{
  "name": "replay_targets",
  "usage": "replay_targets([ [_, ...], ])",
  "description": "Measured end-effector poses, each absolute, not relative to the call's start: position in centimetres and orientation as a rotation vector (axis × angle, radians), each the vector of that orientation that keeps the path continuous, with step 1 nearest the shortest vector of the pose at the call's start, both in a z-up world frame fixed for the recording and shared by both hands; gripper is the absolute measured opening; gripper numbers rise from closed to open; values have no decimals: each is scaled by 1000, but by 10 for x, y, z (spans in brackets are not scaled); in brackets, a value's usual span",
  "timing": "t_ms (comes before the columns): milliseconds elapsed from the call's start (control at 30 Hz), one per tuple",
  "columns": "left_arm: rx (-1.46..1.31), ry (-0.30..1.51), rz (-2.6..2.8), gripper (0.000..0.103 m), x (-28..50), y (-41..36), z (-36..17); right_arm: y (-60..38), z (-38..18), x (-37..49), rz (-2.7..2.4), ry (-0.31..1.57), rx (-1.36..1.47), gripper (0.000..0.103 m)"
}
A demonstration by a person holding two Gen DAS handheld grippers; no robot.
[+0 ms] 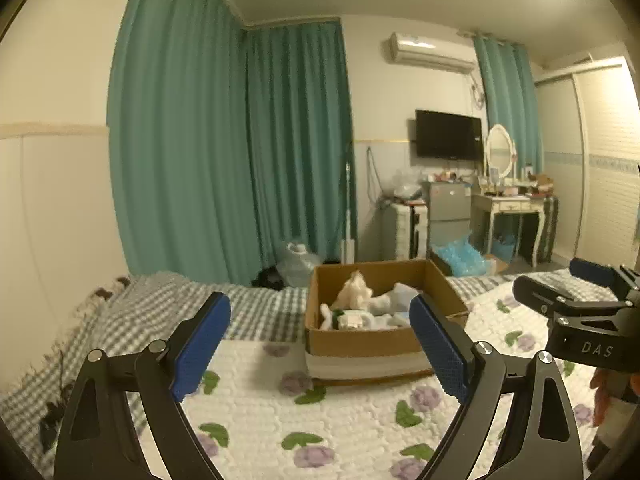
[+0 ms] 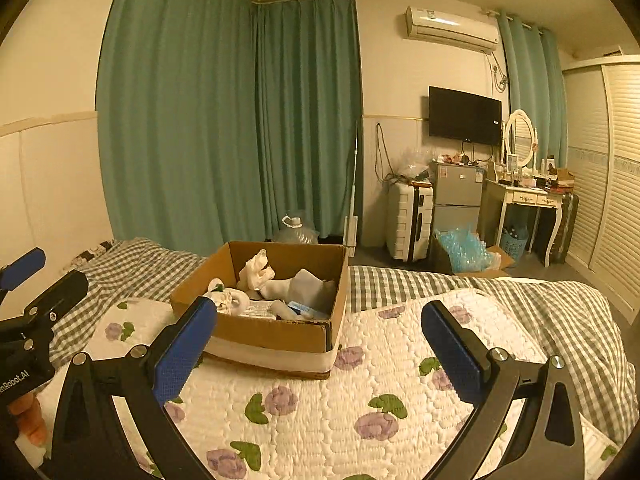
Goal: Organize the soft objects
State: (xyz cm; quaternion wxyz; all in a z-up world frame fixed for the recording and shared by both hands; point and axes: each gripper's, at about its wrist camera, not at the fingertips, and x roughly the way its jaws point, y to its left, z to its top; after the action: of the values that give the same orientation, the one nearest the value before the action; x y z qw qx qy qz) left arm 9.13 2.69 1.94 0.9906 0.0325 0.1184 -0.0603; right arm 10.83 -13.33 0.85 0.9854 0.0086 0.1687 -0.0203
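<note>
A cardboard box sits on the bed's white flowered quilt. It holds several soft objects: a cream plush toy, pale cloths and small packets. My left gripper is open and empty, held above the quilt in front of the box. My right gripper is open and empty, in front of the box's right corner. The right gripper shows at the right edge of the left wrist view; the left gripper shows at the left edge of the right wrist view.
A grey checked blanket lies behind and beside the quilt. Beyond the bed are teal curtains, a water jug, a white suitcase, a small fridge, a dressing table and a wardrobe.
</note>
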Motion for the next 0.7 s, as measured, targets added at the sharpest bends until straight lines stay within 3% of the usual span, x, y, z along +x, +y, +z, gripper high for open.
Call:
replay_targets([
  [700, 36, 277, -134, 92, 91, 35, 5, -120, 5, 104, -21, 334, 2, 103],
])
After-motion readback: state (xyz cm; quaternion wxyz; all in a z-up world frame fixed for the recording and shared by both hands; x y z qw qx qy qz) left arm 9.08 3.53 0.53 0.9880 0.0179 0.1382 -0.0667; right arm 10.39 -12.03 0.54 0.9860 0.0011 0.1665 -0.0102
